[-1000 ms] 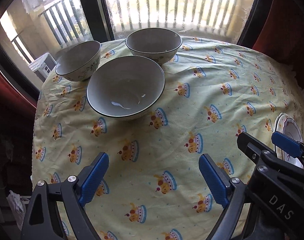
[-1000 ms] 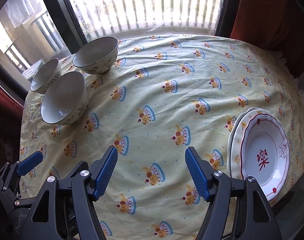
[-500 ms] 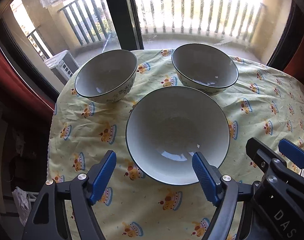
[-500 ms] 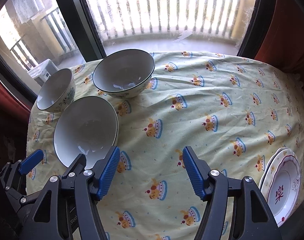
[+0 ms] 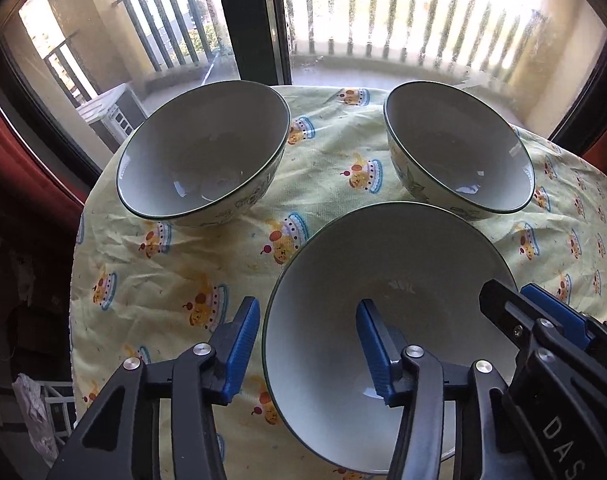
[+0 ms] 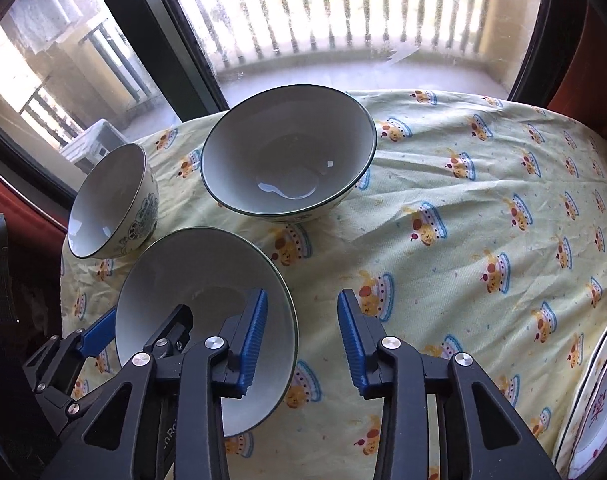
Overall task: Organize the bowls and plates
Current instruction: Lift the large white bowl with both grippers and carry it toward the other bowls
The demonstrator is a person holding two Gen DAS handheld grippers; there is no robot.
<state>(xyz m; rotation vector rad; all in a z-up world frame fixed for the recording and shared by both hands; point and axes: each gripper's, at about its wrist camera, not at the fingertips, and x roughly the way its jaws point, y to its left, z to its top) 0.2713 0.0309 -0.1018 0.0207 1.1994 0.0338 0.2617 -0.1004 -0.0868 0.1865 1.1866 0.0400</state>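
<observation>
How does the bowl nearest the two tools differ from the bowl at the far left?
The nearest bowl has the left tool and the right tool closing over opposite sides of its rim; the far-left bowl stands untouched. The nearest bowl looks wider, though it is closer to the camera. Both are empty, pale inside and dark-rimmed.

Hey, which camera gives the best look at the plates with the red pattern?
The right wrist view. The stacked plates sit at its lower right edge on the tablecloth, red rim and centre mark visible, though partly cut off. The left wrist view shows none of them, only bowls.
</observation>
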